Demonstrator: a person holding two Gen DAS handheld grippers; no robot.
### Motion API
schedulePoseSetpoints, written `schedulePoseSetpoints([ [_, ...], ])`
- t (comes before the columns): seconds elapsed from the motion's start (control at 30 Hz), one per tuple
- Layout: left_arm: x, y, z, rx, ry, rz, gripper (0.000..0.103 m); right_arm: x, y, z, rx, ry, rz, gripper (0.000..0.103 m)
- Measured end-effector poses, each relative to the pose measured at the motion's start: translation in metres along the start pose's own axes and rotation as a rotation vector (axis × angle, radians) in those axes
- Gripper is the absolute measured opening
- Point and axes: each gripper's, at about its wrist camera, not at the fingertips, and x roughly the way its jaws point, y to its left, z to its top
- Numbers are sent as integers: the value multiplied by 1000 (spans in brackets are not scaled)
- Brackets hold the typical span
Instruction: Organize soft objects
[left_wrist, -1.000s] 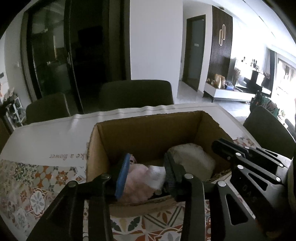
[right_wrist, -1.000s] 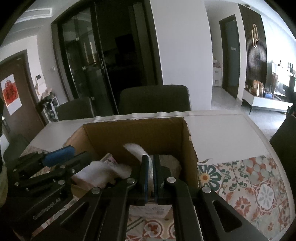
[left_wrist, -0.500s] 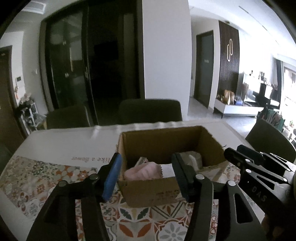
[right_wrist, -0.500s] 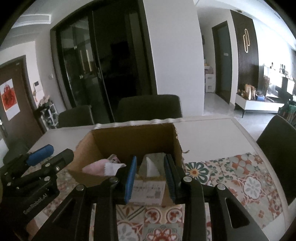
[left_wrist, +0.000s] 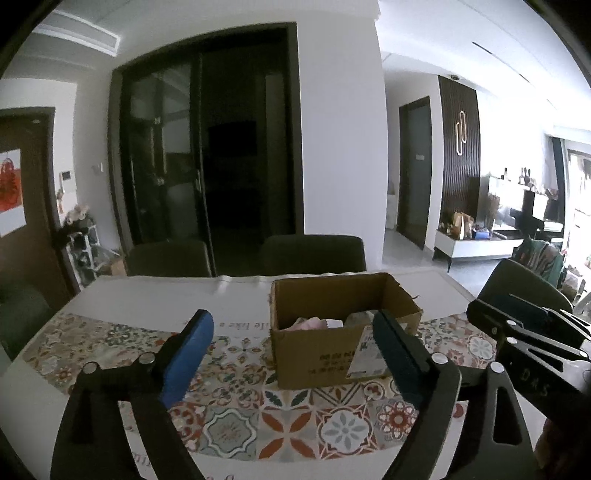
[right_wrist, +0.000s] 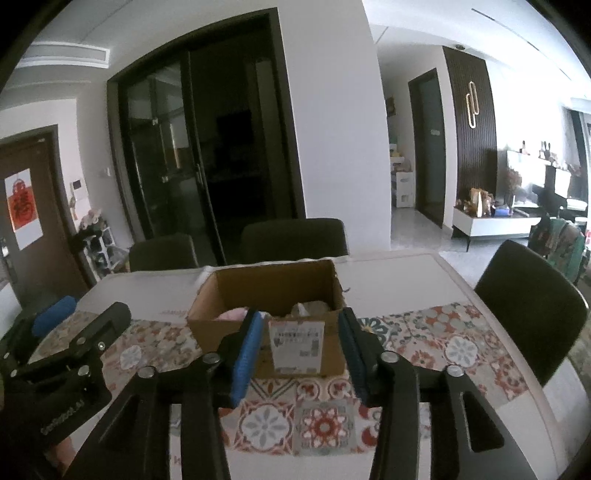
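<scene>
We hold both tools, left tool (left_wrist: 291, 350) and right tool (right_wrist: 299, 350), empty with jaws just opening, short of the cardboard box (left_wrist: 332, 332) on the tabletop (left_wrist: 229, 369) holding the soft objects (left_wrist: 312, 324); a careless reach could shove it.

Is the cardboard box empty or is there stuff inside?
Not empty. The open cardboard box holds a pink soft thing and a pale one.

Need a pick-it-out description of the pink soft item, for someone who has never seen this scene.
Find the table with the patterned tile cloth; one open cardboard box stands on it. Look inside, at the side away from the white label: the pink cloth lies bunched there. It is the only pink thing; its neighbour in the box is greyish-white.
</scene>
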Motion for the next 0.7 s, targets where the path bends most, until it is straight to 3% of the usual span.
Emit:
schedulePoseSetpoints([
  [0.2,-34,4,-12,-11,-29,37,103,-32,3,-17,1,-10,-32,58],
  [0.3,-47,8,-21,-25,-20,22,103,-47,4,-25,9,-23,-66,68],
  [0.7,-81,9,-57,-24,-1,36,103,-95,19,-57,-33,-74,-142,73],
])
